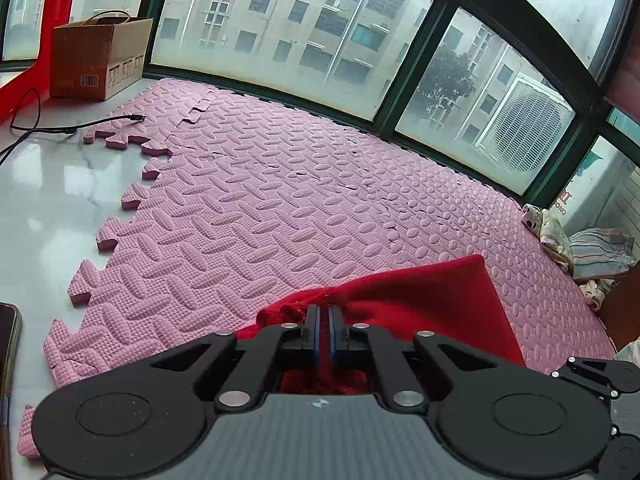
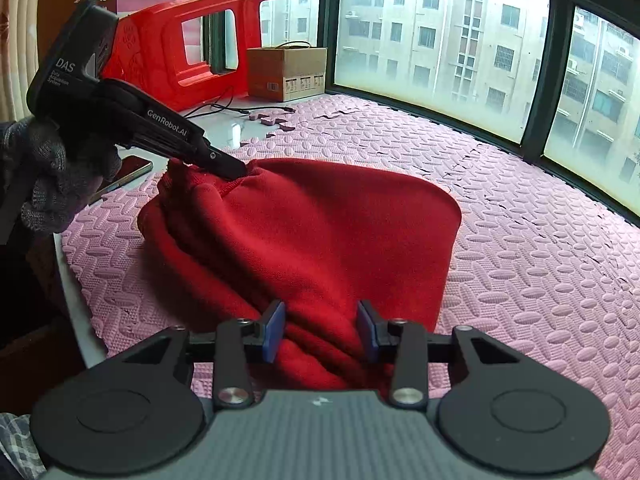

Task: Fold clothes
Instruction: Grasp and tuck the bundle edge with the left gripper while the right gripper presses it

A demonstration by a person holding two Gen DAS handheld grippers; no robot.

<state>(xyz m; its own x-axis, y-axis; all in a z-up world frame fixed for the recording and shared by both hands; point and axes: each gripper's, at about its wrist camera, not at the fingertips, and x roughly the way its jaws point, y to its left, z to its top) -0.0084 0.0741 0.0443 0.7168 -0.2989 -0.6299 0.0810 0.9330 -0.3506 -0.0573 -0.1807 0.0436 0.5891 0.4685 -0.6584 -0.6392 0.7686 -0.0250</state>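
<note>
Right wrist view: a red garment (image 2: pixel 320 232) is seen lying bunched on the pink foam mat (image 2: pixel 540 248), its far edge spread flat and its near part gathered into folds. The right tongs (image 2: pixel 321 330) are held apart, with a fold of the garment lying between the blue pads (image 2: pixel 275 330); no grip on the cloth is closed. The left tongs (image 2: pixel 236 170) are seen at the garment's upper left corner, pinched onto a raised tuft of the fabric, the handle held by a gloved hand (image 2: pixel 52 176).

In the left wrist view the left tongs (image 1: pixel 324 320) are shown pressed together on the red cloth (image 1: pixel 420 296), which is drawn up between the pads.

The mat is laid on a white glossy tabletop (image 1: pixel 48 200) beside a row of windows (image 1: pixel 300 28). A cardboard box (image 2: pixel 286 72), a red plastic chair (image 2: pixel 180 44) and a black cable (image 2: pixel 224 110) are noted at the far left. A phone (image 2: pixel 124 174) lies near the gloved hand. Other clothes (image 1: pixel 580 248) are piled at the mat's right end.
</note>
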